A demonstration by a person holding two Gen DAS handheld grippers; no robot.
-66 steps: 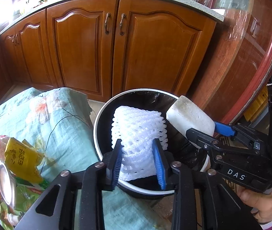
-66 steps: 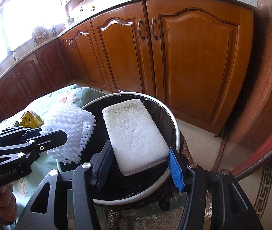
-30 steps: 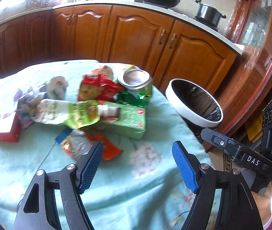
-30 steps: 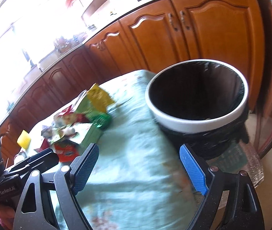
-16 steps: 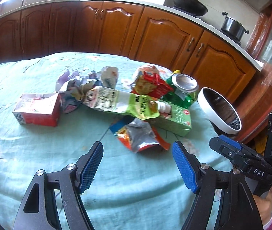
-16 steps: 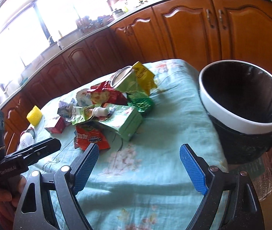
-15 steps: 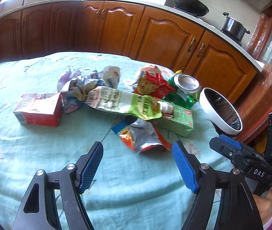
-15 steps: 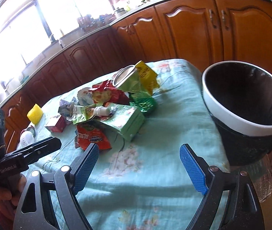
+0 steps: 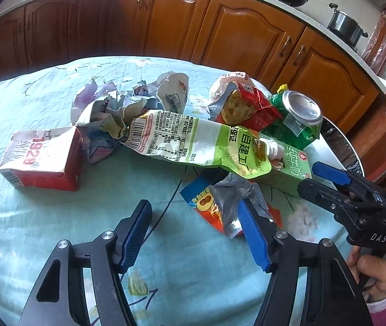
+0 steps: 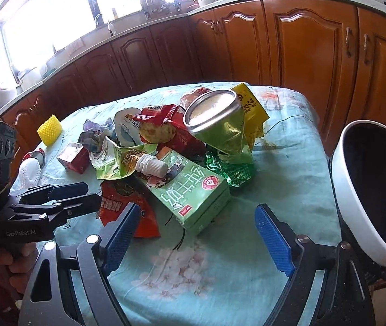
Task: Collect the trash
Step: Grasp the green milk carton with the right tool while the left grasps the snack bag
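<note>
A pile of trash lies on the teal tablecloth [image 9: 57,233]: a red milk carton [image 9: 40,157], crumpled paper [image 9: 106,108], a long green-white pouch [image 9: 193,141], a green milk carton [image 10: 190,193], a crushed green can [image 10: 220,125], a red-orange snack wrapper [image 9: 214,203] and a red snack bag [image 9: 250,106]. My left gripper [image 9: 195,233] is open and empty just in front of the snack wrapper. My right gripper [image 10: 198,233] is open and empty in front of the green carton. The white-rimmed, black-lined trash bin [image 10: 355,217] stands at the table's right edge.
A yellow foam net [image 10: 49,129], a white foam net [image 10: 30,174] and a red can [image 10: 35,154] lie at the table's far left in the right wrist view. Wooden kitchen cabinets [image 9: 220,32] run behind the table. A pan and pot sit on the counter.
Both grippers let go of the foam net and the foam block over the bin, swung back over the table and moved closer to the trash pile. Both are now open.
</note>
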